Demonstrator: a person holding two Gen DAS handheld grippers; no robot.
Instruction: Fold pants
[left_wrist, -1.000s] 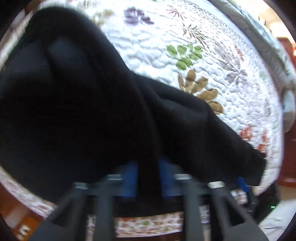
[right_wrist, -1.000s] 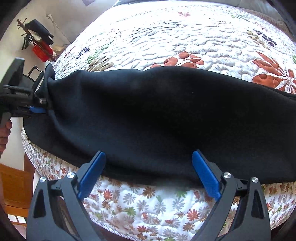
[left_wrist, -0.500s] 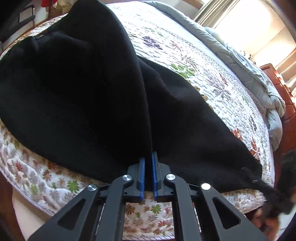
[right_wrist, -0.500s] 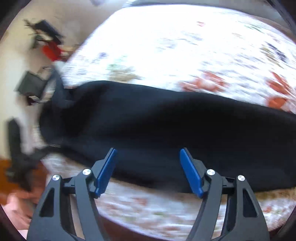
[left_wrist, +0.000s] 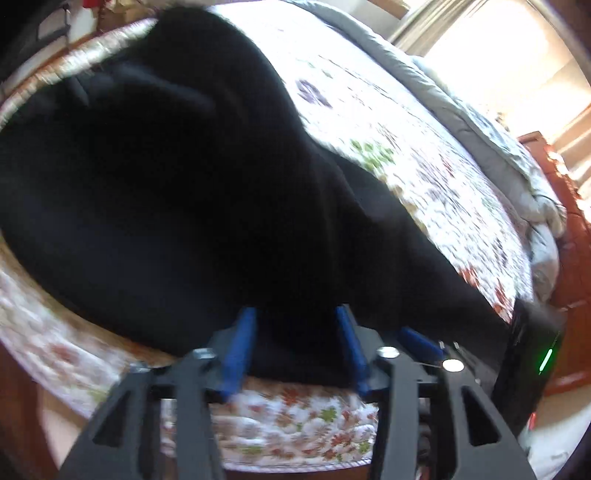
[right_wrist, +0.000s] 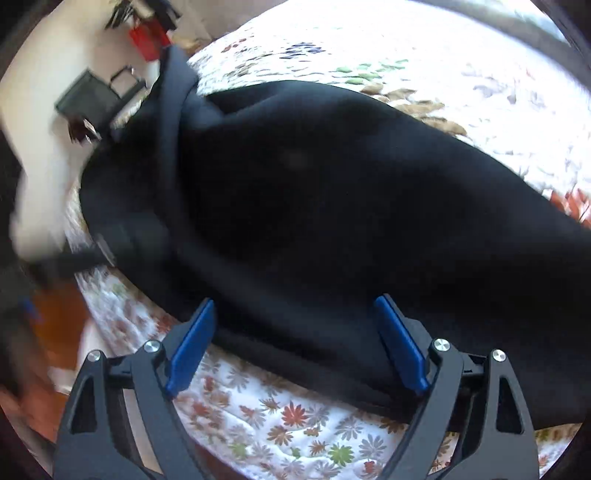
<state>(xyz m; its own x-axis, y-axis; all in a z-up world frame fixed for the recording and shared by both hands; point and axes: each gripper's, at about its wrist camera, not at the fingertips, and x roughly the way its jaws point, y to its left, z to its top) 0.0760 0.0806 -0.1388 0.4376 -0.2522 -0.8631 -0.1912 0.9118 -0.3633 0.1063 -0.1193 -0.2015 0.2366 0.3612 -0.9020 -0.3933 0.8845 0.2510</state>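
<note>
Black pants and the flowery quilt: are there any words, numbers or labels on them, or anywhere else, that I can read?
None can be read.
Black pants: plain dark cloth, no label showing.
Floral quilt: only flowers and leaves, no letters.
Black device at the bed's edge: a green light, but no words or numbers.
Red thing by the wall: too blurred to tell.
</note>
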